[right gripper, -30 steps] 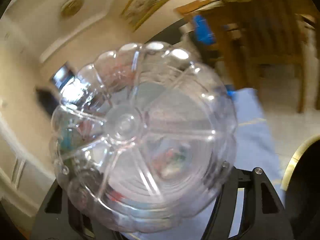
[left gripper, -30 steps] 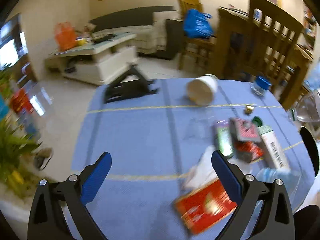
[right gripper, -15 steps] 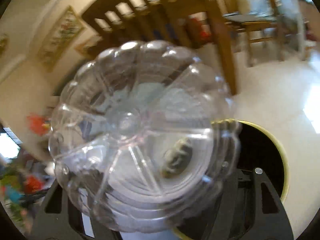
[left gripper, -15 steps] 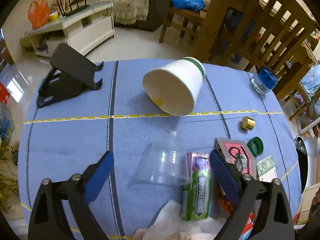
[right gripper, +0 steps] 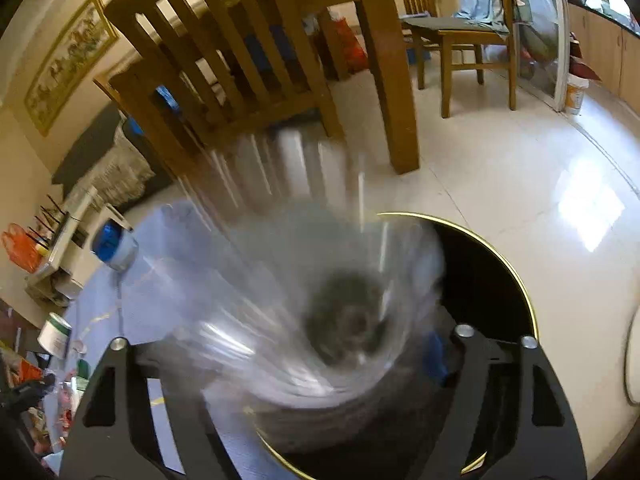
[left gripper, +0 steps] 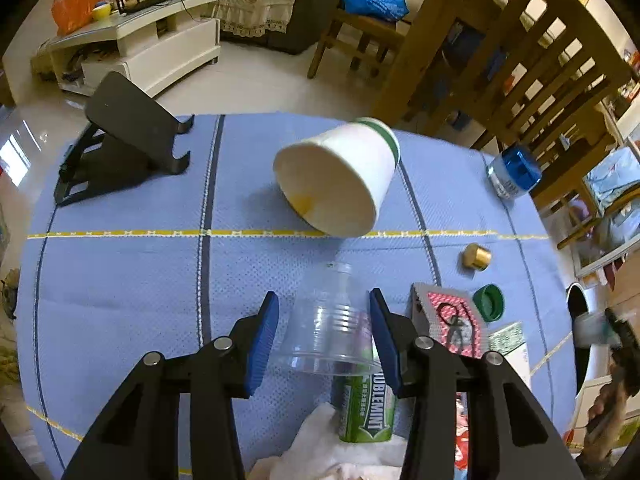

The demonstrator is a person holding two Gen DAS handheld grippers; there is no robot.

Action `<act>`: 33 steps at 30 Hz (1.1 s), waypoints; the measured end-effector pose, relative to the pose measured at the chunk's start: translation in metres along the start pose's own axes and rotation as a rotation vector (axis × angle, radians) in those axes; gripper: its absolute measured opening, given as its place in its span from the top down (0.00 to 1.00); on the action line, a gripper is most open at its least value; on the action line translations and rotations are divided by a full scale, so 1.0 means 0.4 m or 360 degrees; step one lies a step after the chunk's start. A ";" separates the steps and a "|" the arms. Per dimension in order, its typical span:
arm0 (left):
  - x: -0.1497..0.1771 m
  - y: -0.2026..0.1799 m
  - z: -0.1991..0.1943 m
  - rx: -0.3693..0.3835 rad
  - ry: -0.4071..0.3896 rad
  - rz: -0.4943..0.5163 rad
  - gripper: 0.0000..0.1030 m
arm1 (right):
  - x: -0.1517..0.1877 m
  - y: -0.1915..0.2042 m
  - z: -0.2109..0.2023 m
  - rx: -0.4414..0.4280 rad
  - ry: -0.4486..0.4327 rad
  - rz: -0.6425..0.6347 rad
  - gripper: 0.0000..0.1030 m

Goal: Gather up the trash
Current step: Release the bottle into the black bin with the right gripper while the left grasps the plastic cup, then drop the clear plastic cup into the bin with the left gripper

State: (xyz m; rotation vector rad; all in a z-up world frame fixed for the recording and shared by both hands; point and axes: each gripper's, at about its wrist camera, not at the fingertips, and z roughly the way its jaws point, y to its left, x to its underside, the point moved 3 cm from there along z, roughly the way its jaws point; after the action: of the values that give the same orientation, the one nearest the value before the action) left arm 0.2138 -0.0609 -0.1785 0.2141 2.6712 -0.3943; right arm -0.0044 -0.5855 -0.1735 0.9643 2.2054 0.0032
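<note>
In the left wrist view my left gripper (left gripper: 324, 330) has its blue pads on both sides of a clear plastic bottle top half (left gripper: 330, 320) lying on the blue tablecloth (left gripper: 120, 272); the pads look just apart from it. A white paper cup (left gripper: 340, 180) lies on its side beyond. A green Doublemint pack (left gripper: 366, 408) and white tissue (left gripper: 320, 452) lie below. In the right wrist view my right gripper (right gripper: 296, 364) is open, and a blurred clear plastic bottle (right gripper: 304, 280) drops from it over the black bin with a gold rim (right gripper: 492, 280).
A black phone stand (left gripper: 120, 144) sits at far left of the table. A blue-capped jar (left gripper: 514, 172), gold cap (left gripper: 476, 256), green cap (left gripper: 490, 302), patterned card (left gripper: 452, 322) and white box (left gripper: 510, 344) lie at right. Wooden chairs (right gripper: 248, 80) stand beyond the table.
My left gripper moved forward over the table and narrowed around the clear bottle top. My right gripper swung over the bin and opened; the clear bottle is falling out of it.
</note>
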 end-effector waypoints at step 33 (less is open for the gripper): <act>0.220 -1.092 0.118 0.0622 0.0184 0.0916 0.28 | -0.002 -0.360 -0.199 0.0132 -0.0424 0.0759 0.05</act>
State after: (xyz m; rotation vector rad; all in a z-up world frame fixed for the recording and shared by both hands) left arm 0.0617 -0.4816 -0.1527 1.1153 2.4603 -0.7174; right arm -0.1448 -0.6687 -0.1529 1.4289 1.7057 0.0033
